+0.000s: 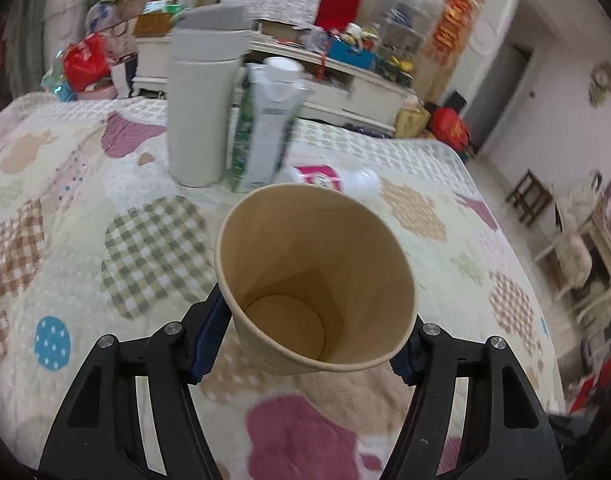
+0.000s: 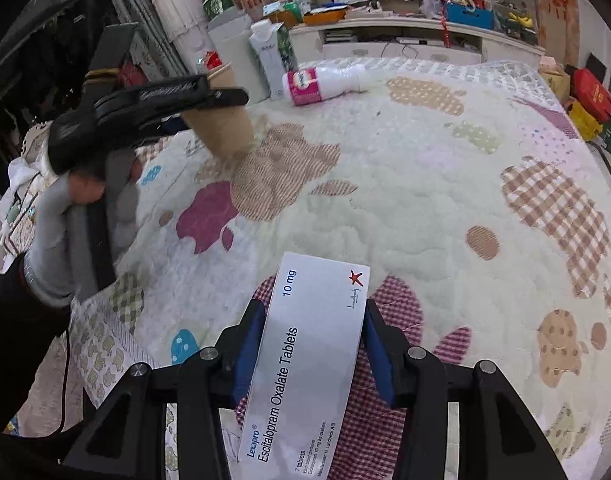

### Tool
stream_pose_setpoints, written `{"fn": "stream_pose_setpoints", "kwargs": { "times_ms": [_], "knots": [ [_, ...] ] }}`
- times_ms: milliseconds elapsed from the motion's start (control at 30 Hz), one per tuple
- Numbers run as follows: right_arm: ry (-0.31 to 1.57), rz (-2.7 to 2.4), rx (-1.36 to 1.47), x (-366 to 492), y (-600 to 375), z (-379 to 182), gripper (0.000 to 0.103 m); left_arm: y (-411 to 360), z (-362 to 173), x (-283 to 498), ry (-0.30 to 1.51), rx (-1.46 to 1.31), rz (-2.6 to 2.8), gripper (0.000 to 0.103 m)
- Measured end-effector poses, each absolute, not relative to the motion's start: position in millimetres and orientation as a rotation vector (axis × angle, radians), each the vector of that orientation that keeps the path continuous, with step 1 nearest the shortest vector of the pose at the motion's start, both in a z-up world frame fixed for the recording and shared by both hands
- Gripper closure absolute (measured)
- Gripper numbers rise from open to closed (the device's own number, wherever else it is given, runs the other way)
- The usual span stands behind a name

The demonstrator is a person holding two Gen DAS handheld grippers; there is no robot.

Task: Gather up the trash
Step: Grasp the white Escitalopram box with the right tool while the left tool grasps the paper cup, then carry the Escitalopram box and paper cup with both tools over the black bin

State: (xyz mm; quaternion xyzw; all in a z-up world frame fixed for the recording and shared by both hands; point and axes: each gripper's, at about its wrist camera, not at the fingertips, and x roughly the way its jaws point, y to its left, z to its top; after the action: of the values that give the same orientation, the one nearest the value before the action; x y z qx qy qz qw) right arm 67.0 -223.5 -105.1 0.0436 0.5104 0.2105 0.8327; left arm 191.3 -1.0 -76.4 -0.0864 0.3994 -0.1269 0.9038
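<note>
The brown paper cup (image 1: 317,280) sits between the left gripper (image 1: 305,344) jaws, pads against both sides, mouth tipped toward the camera and its long axis running away over the quilted bedspread (image 1: 85,220). Bottom looks empty. Right gripper (image 2: 313,344) is clamped on a white tablet box (image 2: 309,360), long axis pointing forward and a bit right, lying flat-ish above the quilt.

Past the cup there's a tall white bin (image 1: 201,112) and an upright carton (image 1: 269,128) right beside it, plus a pink-labelled white bottle (image 1: 333,180) lying on its side, cap end pointing right. In the right view a gloved hand (image 2: 85,204) grips the left tool's handle, gripper angled downward.
</note>
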Motion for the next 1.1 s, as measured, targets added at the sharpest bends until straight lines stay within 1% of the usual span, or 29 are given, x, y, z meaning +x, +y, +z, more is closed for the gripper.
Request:
{"fn": "stream_pose_setpoints", "kwargs": {
  "times_ms": [433,533,767,1100],
  "knots": [
    [1.009,0.302,0.114,48.1,-284.9,-79.7,0.056,-90.7,-55.1,141.9,0.828,-0.082,-0.408,0.037],
    [1.015,0.282,0.111,43.8,-295.6,-82.0,0.057,-104.0,-53.5,136.7,0.828,-0.071,-0.426,0.037],
    [0.960,0.244,0.124,27.9,-320.5,-65.4,0.057,-135.3,-46.2,124.4,0.830,-0.046,-0.480,0.037],
    [0.917,0.095,0.138,7.4,-387.2,-48.3,0.057,-200.4,-40.7,105.5,0.839,-0.012,-0.608,0.037]
  ]
}}
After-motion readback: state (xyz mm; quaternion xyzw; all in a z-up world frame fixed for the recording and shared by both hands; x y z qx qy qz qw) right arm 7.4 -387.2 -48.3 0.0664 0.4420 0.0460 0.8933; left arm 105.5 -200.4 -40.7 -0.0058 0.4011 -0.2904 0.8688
